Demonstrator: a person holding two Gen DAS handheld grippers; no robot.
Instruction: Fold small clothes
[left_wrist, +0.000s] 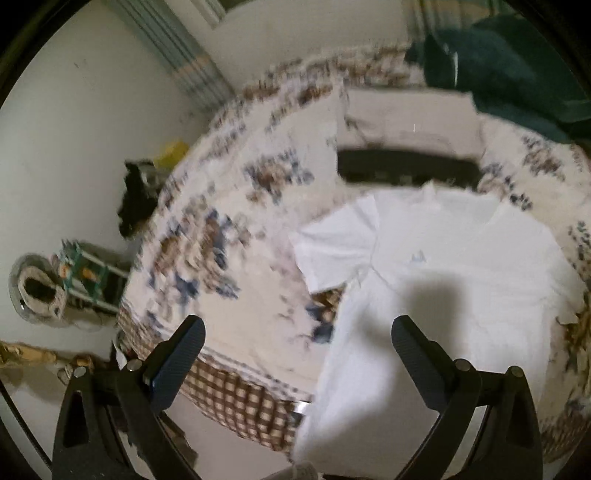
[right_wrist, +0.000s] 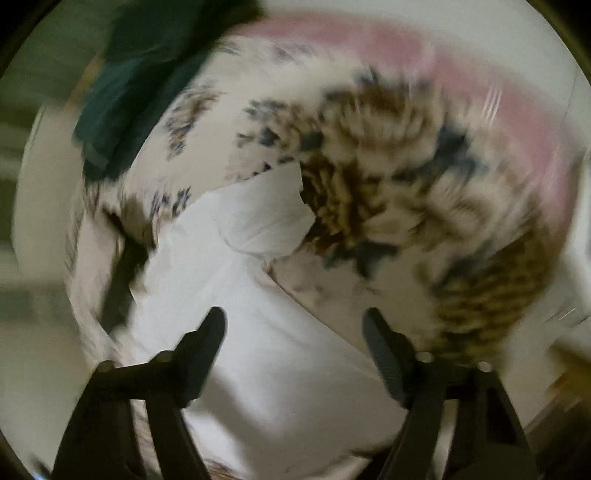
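1. The left gripper (left_wrist: 297, 334) has its two black jaws spread wide, with nothing between them; it hangs above the near edge of the bed, one finger over the bedspread and the other over the shirt, touching neither as far as the view shows.
2. The right gripper (right_wrist: 294, 326) likewise has its two jaws wide apart and empty, poised over the lower body of the shirt; the view is blurred, so contact cannot be told.
3. One white short-sleeved cotton T-shirt (left_wrist: 443, 280) lies spread flat on the bed, collar away from the grippers, its hem draping over the near edge. One sleeve (left_wrist: 336, 247) is laid out to the side in the left wrist view; the other sleeve (right_wrist: 266, 218) shows in the right wrist view.
4. A small pale emblem (left_wrist: 417, 257) sits on the shirt's chest.
5. One cream bedspread with brown and blue floral print (left_wrist: 229, 236) covers the bed, ending in a brown checked border (left_wrist: 240, 402) at the near side.
6. One dark green garment (left_wrist: 509, 70) lies bunched at the far corner of the bed, well apart from the shirt.
7. One black rectangular object (left_wrist: 406, 166) lies just beyond the shirt's collar.
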